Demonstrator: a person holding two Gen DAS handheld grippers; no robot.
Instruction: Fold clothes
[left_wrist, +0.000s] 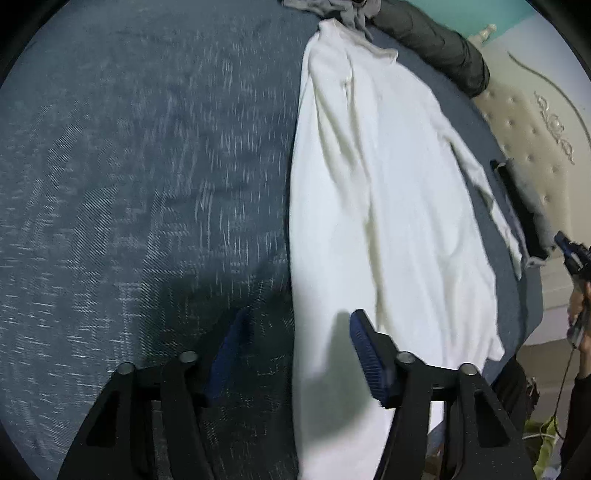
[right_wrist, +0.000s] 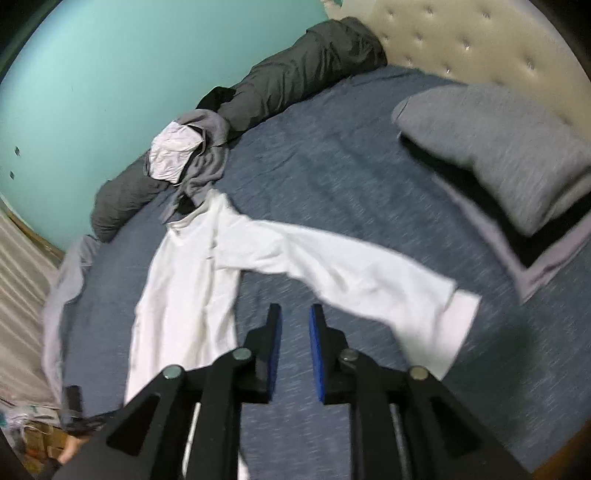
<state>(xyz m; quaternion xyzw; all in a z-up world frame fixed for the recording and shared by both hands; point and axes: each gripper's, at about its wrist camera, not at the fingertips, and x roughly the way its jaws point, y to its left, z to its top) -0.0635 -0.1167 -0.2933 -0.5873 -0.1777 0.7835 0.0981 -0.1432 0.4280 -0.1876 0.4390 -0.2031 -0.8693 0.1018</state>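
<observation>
Left gripper (left_wrist: 295, 332): we see it half open, straddling the white shirt (left_wrist: 384, 206) edge, unpinched.
Right gripper (right_wrist: 295, 321): slightly parted, empty; sleeve (right_wrist: 332, 273) at twelve o'clock.

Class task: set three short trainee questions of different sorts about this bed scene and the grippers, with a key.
1. True or false: the right gripper clamps the white shirt.
2. Which sleeve lies stretched out sideways across the blue bedspread? A) the one toward the grey pillow B) the one toward the teal wall
3. Fill in: the left gripper straddles the shirt's ____ edge.

Key: 1 false, its jaws are apart with nothing between them; 2 A; 3 side.
</observation>
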